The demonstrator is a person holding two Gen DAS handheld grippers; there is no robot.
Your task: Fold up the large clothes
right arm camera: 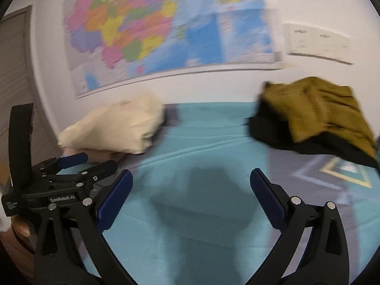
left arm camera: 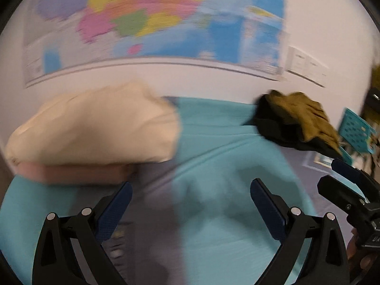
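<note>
Both views are motion-blurred. The left gripper has its jaws spread wide, with nothing between them, above a teal garment lying flat on the bed. The right gripper is likewise spread and empty over the same teal garment.

A folded cream garment sits at the far left on a pink folded piece. An olive garment lies on a black garment at the far right. A grey patterned bedsheet shows beside the teal fabric. A coloured wall map hangs behind.
</note>
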